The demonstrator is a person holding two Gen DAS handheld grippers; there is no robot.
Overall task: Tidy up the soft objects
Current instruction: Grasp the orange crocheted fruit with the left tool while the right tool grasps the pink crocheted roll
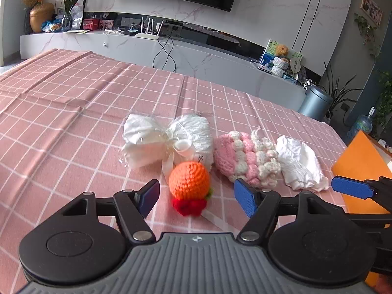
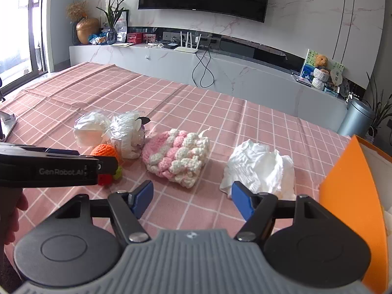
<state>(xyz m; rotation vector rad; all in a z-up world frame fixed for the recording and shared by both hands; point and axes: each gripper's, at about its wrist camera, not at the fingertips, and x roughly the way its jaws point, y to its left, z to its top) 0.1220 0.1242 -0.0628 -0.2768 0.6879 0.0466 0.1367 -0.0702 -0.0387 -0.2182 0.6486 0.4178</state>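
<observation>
An orange crocheted ball (image 1: 189, 183) with a red and green tuft lies on the pink checked tablecloth (image 1: 73, 122). It sits between the fingers of my left gripper (image 1: 196, 193), which is open; the pads stand clear of it. Behind it lies a white bundle in clear wrap with a ribbon (image 1: 166, 142). To the right are a pink-and-white crocheted piece (image 1: 247, 161) and a crumpled white cloth (image 1: 301, 164). My right gripper (image 2: 191, 196) is open over bare cloth, just short of the crocheted piece (image 2: 176, 156), its right finger at the edge of the white cloth (image 2: 259, 171).
An orange box (image 2: 352, 196) stands open at the right edge of the table. The left gripper's black body (image 2: 49, 166) crosses the left of the right wrist view, partly hiding the orange ball (image 2: 105, 150). A hand (image 2: 12, 210) shows below it. A TV console lies beyond the table.
</observation>
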